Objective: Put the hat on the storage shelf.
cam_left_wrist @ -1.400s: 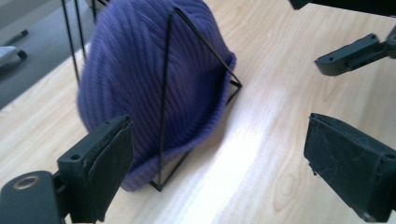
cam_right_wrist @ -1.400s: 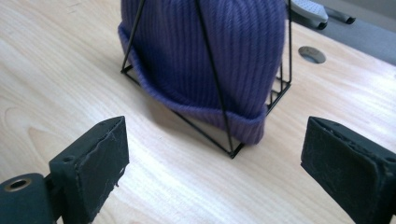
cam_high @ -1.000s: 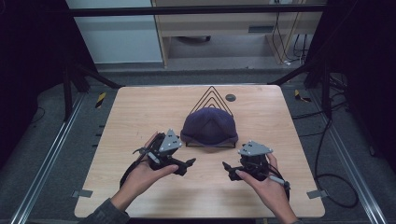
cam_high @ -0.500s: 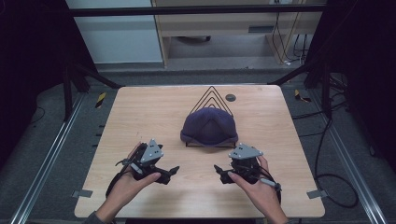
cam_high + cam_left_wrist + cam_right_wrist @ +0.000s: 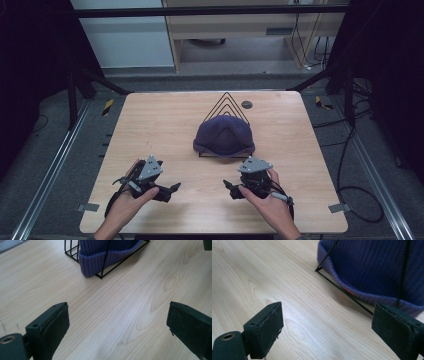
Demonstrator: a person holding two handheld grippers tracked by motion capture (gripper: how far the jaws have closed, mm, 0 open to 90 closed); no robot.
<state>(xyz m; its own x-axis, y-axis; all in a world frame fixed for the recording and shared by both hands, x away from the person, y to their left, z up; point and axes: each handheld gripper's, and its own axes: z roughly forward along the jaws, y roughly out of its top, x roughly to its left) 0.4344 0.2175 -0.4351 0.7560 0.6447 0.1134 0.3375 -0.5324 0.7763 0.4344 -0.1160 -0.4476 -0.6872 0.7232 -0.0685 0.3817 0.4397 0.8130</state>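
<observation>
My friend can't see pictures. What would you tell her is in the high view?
A purple knit hat sits on a black wire rack in the middle of a wooden table. Nearer the camera, a person's two hands each hold a black gripper above the tabletop, the left gripper and the right gripper, both open and empty, short of the hat.

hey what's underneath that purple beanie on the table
The purple beanie is draped over a black wire rack whose triangular frames rise behind it and whose base bar runs along the wooden table. The part of the rack inside the beanie is covered.
</observation>
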